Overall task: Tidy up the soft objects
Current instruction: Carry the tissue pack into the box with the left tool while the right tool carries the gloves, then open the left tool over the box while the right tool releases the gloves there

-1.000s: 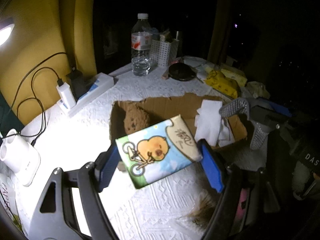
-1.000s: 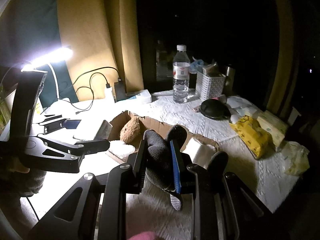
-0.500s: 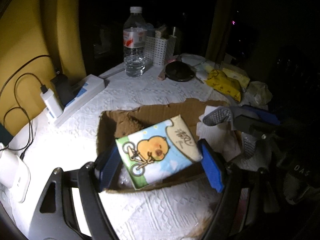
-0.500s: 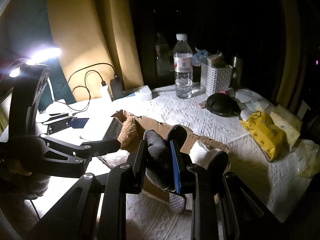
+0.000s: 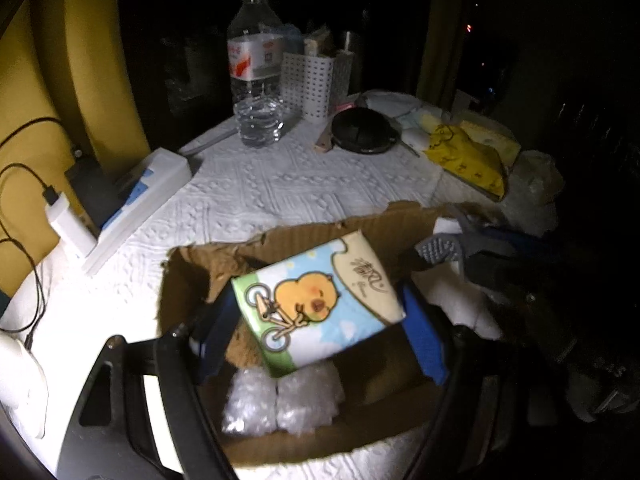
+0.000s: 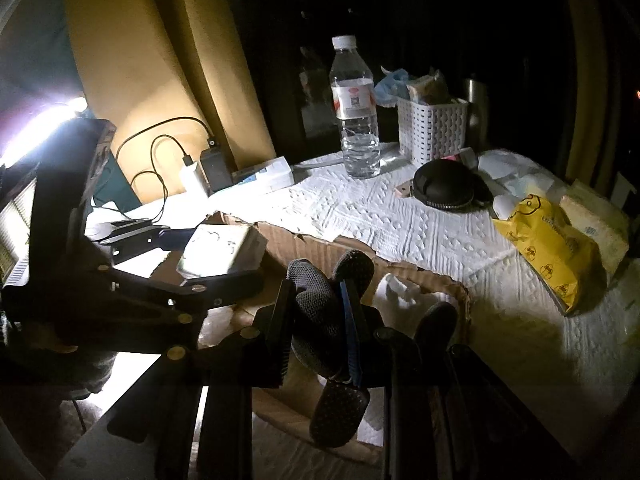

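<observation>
On the left, the left gripper [image 5: 316, 320] has its fingers clamped on the chick-print tissue pack [image 5: 316, 306], held tilted over the cardboard box [image 5: 320, 436]. Below those fingers a bubble-wrapped bundle [image 5: 280, 404] fills the box's near corner; the torn far rim [image 5: 304, 230] rises just beyond them. To the right, the right gripper [image 6: 316, 316] has narrow fingers pinching a grey knit glove [image 6: 316, 312] over the same box, white cloth [image 6: 404, 296] beside it. Open tabletop [image 6: 360, 208] lies beyond.
</observation>
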Available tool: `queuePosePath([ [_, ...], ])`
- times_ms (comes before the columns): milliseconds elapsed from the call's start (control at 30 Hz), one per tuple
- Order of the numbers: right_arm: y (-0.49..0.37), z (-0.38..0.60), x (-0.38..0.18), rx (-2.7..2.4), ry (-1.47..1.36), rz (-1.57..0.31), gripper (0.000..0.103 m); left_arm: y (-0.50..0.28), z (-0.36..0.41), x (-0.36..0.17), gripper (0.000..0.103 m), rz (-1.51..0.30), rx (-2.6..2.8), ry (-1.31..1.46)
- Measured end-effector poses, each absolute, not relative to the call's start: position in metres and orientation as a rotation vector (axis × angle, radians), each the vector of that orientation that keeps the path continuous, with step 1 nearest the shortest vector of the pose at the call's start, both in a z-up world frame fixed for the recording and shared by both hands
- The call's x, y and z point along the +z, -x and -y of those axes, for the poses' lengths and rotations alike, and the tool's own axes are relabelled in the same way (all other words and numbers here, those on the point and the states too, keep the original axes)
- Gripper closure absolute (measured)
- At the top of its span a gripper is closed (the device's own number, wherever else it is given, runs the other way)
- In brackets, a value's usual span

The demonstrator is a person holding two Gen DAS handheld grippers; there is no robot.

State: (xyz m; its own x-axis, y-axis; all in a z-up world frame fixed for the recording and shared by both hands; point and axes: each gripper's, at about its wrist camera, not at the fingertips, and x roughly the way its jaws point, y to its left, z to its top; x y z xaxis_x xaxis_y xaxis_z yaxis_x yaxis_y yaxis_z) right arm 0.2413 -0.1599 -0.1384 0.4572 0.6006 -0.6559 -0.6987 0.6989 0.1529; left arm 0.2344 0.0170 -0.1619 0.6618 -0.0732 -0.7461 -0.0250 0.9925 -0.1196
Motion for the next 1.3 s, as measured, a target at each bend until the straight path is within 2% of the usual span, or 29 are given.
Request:
queuePosePath([
  [167, -0.251, 0.159, -0.148, 0.8, 0.138, -0.77, 0.079, -0.247, -0.021, -0.17, 0.025, -0.851, -0.009, 0.142],
  [233, -0.252, 0.158, -0.15, 0.799, 0.134, -0.774, 0.079, -0.248, -0.024, -0.171, 0.018, -0.853, -0.004, 0.157],
  [333, -0.254, 0.156, -0.153, 0.799, 0.133, -0.781, 0.079, -0.246, -0.027, -0.17, 0.017, -0.851, 0.001, 0.172],
  [1000, -0.249, 0.122, -0.188, 0.783, 0.21, -0.913, 0.077, -0.212, -0.051, -0.165, 0.016, -0.848, 0.056, 0.194],
  [1167, -0.246, 0.123, -0.187, 0.773, 0.204, -0.925, 0.068, -0.207, -0.05, -0.165, 0.016, -0.846, 0.054, 0.197],
  [1233, -0.244, 0.124, -0.185, 0.768, 0.2, -0.927, 0.052, -0.205, -0.049, -0.163, 0.016, -0.844, 0.052, 0.196],
  [1300, -0.242, 0.125, -0.183, 0.766, 0.198, -0.923, 0.049, -0.202, -0.049, -0.162, 0.016, -0.842, 0.049, 0.195],
])
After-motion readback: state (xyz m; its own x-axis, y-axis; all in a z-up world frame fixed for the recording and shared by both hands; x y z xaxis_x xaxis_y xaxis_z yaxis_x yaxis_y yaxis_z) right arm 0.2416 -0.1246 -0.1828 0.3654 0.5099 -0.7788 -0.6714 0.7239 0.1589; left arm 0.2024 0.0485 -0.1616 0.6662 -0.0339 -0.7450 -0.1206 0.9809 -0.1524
